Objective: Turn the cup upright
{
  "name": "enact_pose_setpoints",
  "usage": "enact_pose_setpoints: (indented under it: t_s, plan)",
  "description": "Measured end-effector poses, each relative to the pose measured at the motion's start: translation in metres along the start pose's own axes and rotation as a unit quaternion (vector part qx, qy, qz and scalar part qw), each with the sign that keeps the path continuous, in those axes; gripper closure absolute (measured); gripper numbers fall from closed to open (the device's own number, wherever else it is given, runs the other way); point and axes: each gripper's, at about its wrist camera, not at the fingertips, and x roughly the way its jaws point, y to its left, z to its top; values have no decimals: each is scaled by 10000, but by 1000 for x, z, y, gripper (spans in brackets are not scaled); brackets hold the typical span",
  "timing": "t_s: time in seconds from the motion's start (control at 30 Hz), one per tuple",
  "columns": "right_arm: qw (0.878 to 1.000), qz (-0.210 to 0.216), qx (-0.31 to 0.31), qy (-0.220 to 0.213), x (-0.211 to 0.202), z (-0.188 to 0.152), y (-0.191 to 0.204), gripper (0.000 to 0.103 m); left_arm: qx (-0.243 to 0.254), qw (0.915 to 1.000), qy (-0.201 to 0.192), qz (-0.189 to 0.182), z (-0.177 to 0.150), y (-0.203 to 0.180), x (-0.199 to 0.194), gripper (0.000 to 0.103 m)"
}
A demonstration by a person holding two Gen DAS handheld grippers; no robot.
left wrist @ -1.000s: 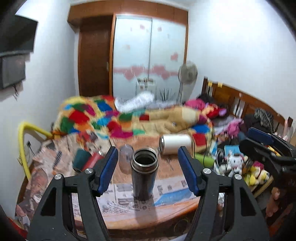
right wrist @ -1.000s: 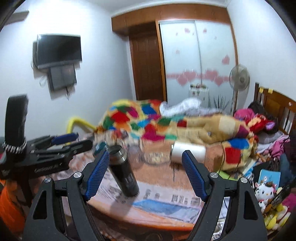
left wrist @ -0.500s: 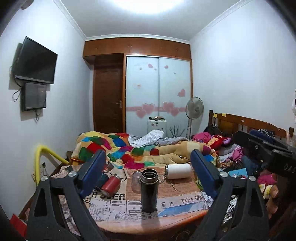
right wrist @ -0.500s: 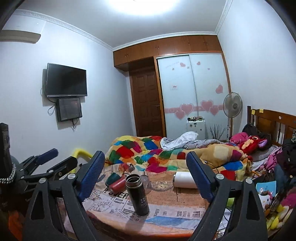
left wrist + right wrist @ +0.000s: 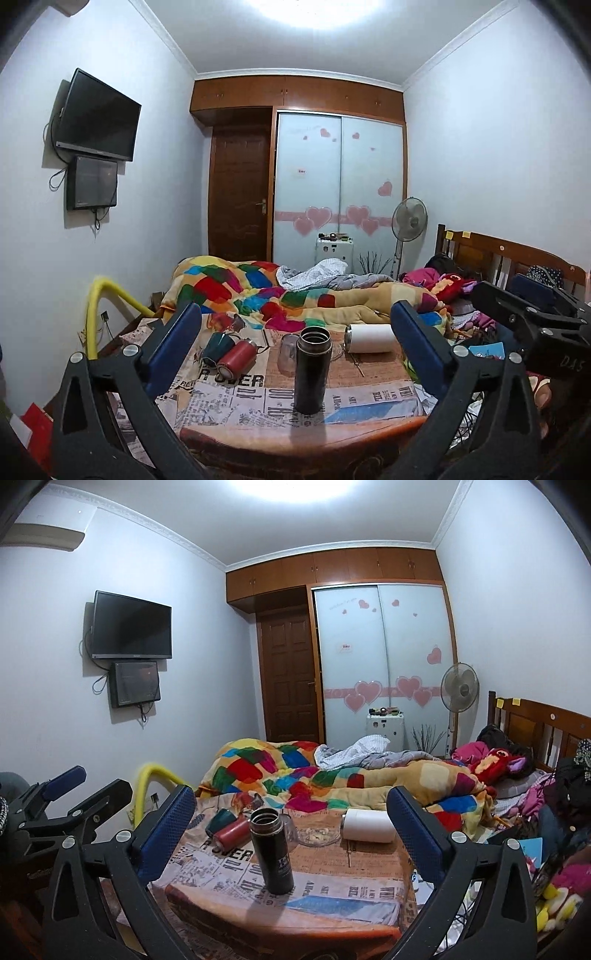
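Note:
A black steel cup [image 5: 311, 369] stands upright with its mouth open on the newspaper-covered table [image 5: 236, 402]; it also shows in the right wrist view [image 5: 272, 851]. My left gripper [image 5: 295, 350] is open and empty, well back from the cup, its blue pads either side of it in the view. My right gripper [image 5: 291, 834] is open and empty too, back from the table, and appears at the right in the left wrist view [image 5: 532, 325].
A white cup [image 5: 369, 338], a red cup [image 5: 236, 357] and a green cup [image 5: 216, 349] lie on their sides further back. A clear glass [image 5: 288, 352] and a glass dish [image 5: 318, 836] stand behind the black cup. A cluttered bed [image 5: 314, 295] lies beyond.
Both grippers have pulled back and up from the black cup, which now looks smaller and stands alone. The jaws have opened wider.

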Motion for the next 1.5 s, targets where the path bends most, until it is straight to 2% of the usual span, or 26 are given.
enact_pose_setpoints:
  t_s: [1.5]
  plan:
    - [9999, 37, -83, 136, 3, 0, 5, 0, -36, 10000, 86, 4, -6, 5, 5, 0]
